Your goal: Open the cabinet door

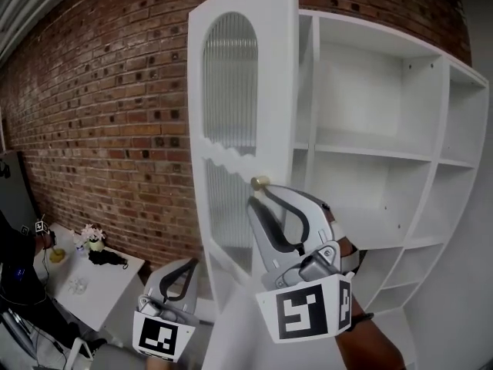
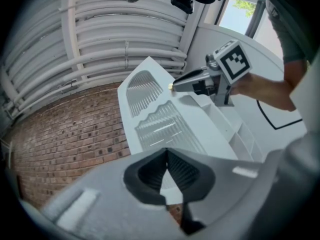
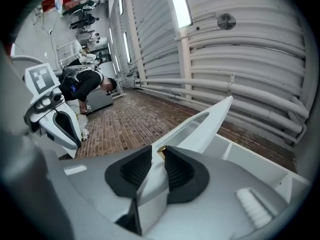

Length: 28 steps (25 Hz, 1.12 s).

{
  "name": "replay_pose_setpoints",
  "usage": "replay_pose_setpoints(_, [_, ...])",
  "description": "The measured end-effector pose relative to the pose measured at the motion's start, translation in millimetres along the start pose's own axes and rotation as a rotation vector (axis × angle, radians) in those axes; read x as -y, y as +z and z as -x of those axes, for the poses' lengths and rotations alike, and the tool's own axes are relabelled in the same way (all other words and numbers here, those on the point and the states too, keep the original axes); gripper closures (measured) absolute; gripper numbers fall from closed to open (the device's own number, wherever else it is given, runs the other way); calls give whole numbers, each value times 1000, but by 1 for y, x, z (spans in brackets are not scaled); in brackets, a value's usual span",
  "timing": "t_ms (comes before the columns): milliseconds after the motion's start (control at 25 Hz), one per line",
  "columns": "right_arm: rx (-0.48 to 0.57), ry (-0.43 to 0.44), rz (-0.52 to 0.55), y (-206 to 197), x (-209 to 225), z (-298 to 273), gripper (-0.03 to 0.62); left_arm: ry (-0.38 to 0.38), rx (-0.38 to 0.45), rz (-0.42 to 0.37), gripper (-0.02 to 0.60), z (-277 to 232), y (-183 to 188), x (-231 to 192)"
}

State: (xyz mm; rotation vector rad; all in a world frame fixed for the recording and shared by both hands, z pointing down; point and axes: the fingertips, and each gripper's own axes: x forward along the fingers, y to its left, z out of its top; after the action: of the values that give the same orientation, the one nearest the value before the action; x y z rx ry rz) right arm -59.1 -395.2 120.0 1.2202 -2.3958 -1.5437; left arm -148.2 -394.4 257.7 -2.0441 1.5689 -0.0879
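**Cabinet**: white, its shelves in view.
**Door**: stands partly open in front of the shelves.
**Right gripper**: clamped on the door's free edge, at the knob.
**Left gripper**: low beside the door, jaws together with nothing in them.

I judge the opening pull to be well along. Next I must carry the edge round the hinge arc, keeping the grip square, and then release.

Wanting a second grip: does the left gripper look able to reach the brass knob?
Probably not: the right gripper clamps the cabinet door at the knob, leaving the left gripper no room.
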Motion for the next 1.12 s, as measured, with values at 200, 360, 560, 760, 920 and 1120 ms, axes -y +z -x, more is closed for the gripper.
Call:
replay_pose_setpoints(200, [89,88,-80,38,-28,-2,524,14,3,7,578,19,8,-9])
replay_pose_setpoints(360, [145,109,-131,54,-41,-3,545,25,-6,13,578,33,4,-18])
replay_pose_setpoints(560, [244,227,-265,89,-66,1,560,41,-4,23,578,41,0,-28])
replay_pose_setpoints(760, [325,324,-313,103,-100,6,571,58,-4,30,578,50,0,-37])
replay_pose_setpoints(920, [359,287,-481,91,-103,9,577,74,-13,27,578,59,-6,-46])
replay_pose_setpoints(1120, [368,257,-673,76,-101,11,583,157,-31,61,580,72,-17,-72])
